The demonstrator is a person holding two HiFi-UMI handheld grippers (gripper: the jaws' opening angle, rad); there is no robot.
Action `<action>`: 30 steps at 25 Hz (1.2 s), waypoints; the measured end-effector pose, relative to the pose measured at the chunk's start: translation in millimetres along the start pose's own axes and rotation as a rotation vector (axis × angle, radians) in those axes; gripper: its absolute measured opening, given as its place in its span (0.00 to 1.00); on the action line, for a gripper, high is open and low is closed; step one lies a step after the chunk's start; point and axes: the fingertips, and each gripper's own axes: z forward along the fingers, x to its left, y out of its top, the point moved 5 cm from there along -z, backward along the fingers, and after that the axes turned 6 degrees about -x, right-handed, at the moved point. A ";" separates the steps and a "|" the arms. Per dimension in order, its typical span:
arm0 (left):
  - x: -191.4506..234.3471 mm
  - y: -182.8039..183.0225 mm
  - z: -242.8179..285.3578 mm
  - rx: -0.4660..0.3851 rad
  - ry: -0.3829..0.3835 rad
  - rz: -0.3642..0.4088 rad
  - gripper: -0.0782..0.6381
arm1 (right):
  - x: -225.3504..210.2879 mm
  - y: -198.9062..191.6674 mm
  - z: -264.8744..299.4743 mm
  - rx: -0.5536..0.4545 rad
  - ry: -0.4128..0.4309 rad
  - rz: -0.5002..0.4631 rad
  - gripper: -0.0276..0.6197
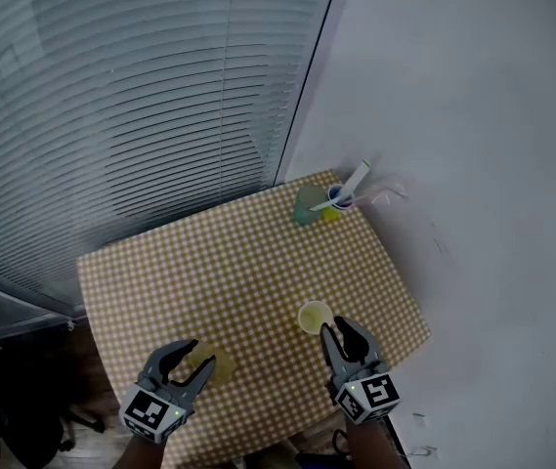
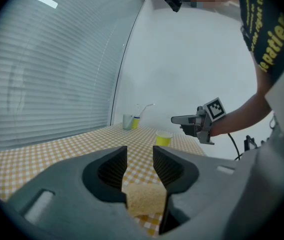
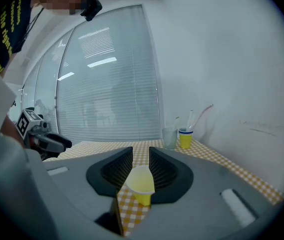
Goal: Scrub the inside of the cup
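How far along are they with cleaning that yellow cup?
Barely started. Nothing looks done yet: the yellow cup stands on the checked table, not gripped. In hand: the right claw, open, is lined up on the cup, and the left claw, open, hangs over the sponge without squeezing it. Left: grab both, then scrub inside the cup.

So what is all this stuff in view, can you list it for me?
Tablecloth: one, yellow-and-white check, over the table.
Cup: one, yellow, just ahead of the right gripper.
Sponge: one, pale yellow, at the left gripper.
Tumbler: one, clear greenish, far corner.
Holder cup: one, yellow with blue rim, beside the tumbler, white sticks in it.
Blinds: one set, grey-white, behind the table.
Wall: white, to the right.
Grippers: two, grey, marker cubes, both open, hand-held.
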 end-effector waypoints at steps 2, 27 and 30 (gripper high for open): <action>0.6 -2.3 3.1 0.008 -0.003 -0.002 0.33 | -5.6 -6.0 5.2 0.025 -0.011 -0.001 0.20; 1.6 -53.3 10.5 0.164 0.014 -0.088 0.37 | -29.7 -52.4 30.5 0.214 -0.025 0.110 0.27; -0.6 -58.7 10.7 0.161 0.015 -0.091 0.37 | -31.2 -56.7 27.9 0.219 -0.028 0.105 0.27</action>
